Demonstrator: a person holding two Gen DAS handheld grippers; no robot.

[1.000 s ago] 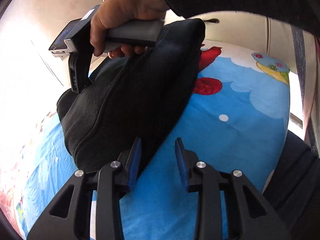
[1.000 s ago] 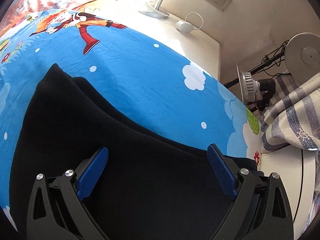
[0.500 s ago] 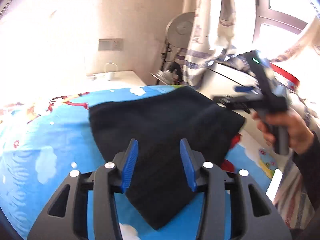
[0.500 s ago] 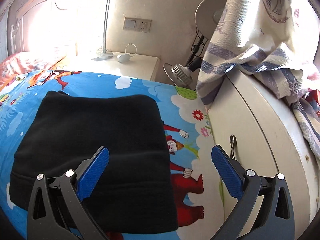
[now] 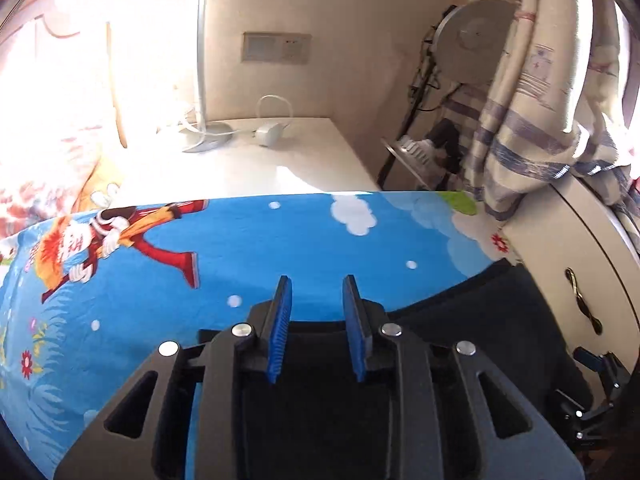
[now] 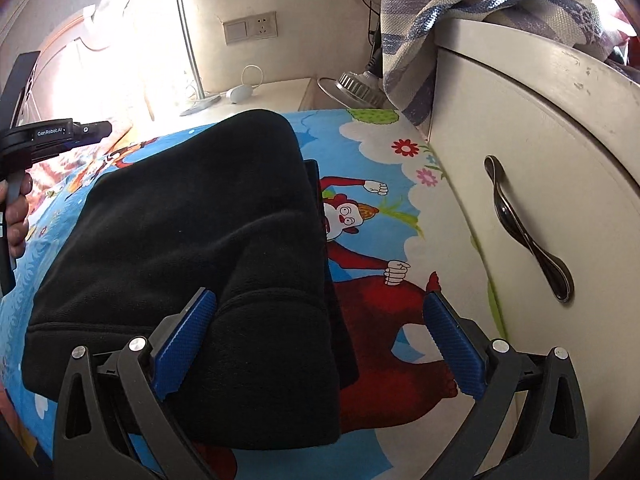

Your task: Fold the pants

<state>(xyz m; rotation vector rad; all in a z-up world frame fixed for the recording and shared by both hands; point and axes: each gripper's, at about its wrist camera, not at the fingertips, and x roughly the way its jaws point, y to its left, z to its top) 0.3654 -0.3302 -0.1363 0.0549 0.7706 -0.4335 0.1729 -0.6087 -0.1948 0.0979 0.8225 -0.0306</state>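
The black pants (image 6: 192, 240) lie folded in a thick stack on the blue cartoon bedsheet (image 6: 368, 264). In the left wrist view they show as a dark mass (image 5: 480, 320) under and to the right of my left gripper (image 5: 316, 328). The left gripper is open with a narrow gap and holds nothing. My right gripper (image 6: 320, 344) is wide open above the near right corner of the stack, empty. The left gripper's body (image 6: 48, 136) shows at the far left of the right wrist view; the right gripper (image 5: 600, 376) shows at the lower right of the left wrist view.
A cream cabinet (image 6: 540, 160) with a metal handle (image 6: 524, 232) stands tight against the bed's right side. A striped cloth (image 6: 480, 12) hangs over it. A nightstand (image 5: 280, 152) with a lamp base and a charger stands beyond the bed. A fan (image 5: 476, 44) stands in the corner.
The left gripper has drawn back and swung left, so it now looks over the far edge of the pants. The right gripper has come lower and closer over the stack's near right corner.
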